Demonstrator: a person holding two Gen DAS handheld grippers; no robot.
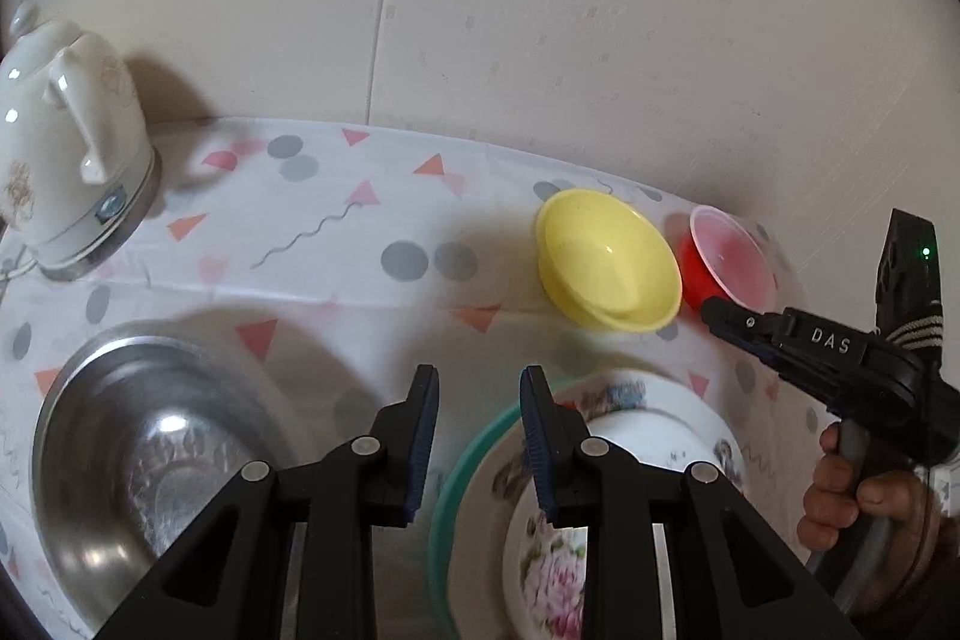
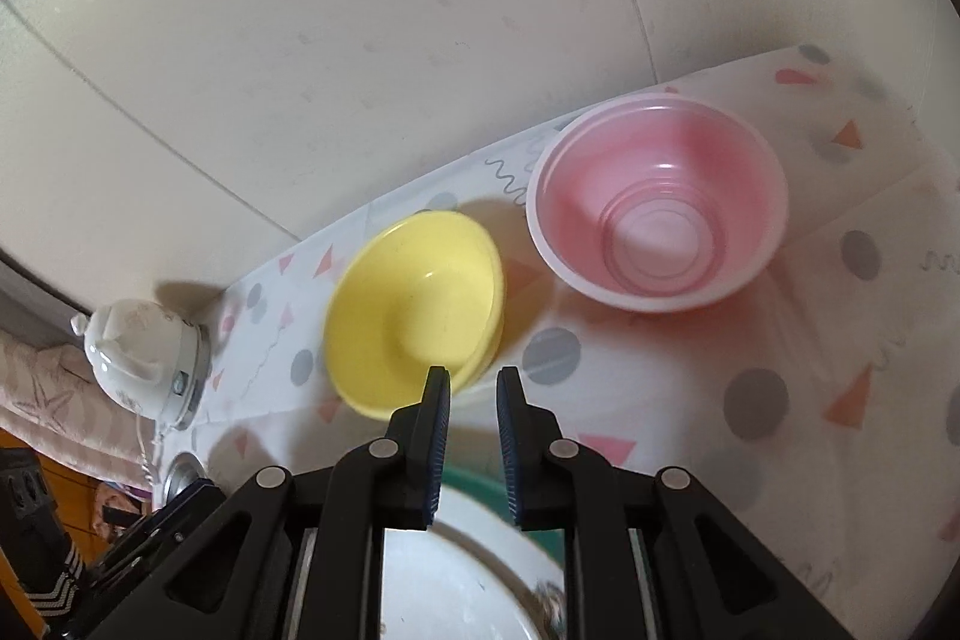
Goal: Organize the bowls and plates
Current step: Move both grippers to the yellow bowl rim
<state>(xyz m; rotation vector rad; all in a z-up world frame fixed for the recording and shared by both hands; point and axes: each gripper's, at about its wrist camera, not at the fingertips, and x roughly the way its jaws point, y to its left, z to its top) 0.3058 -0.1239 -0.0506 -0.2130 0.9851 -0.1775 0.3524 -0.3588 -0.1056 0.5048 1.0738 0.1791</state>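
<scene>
Both tongs empty. Left tongs (image 1: 479, 382) hold a narrow gap with nothing between the pads, hanging over the stack: floral bowl (image 1: 558, 568) in a white plate (image 1: 672, 424) on a green plate (image 1: 462, 466). Right tongs (image 2: 474, 382) are nearly shut, only a slit, nothing gripped, aimed at the near rim of the yellow bowl (image 2: 414, 304). Red bowl (image 2: 657, 214) sits just beside it, near the wall; steel bowl (image 1: 156, 454) at left on the table (image 1: 360, 274), kettle (image 1: 66, 148) beyond. Risks as I see them: that slit looks too narrow to take the yellow rim, so it may just shove the bowl into the red one. Both bowls look like light plastic, should slide easily on the cloth. Both tongs converge over the stack, so a clash or clipped ceramic is possible.
</scene>
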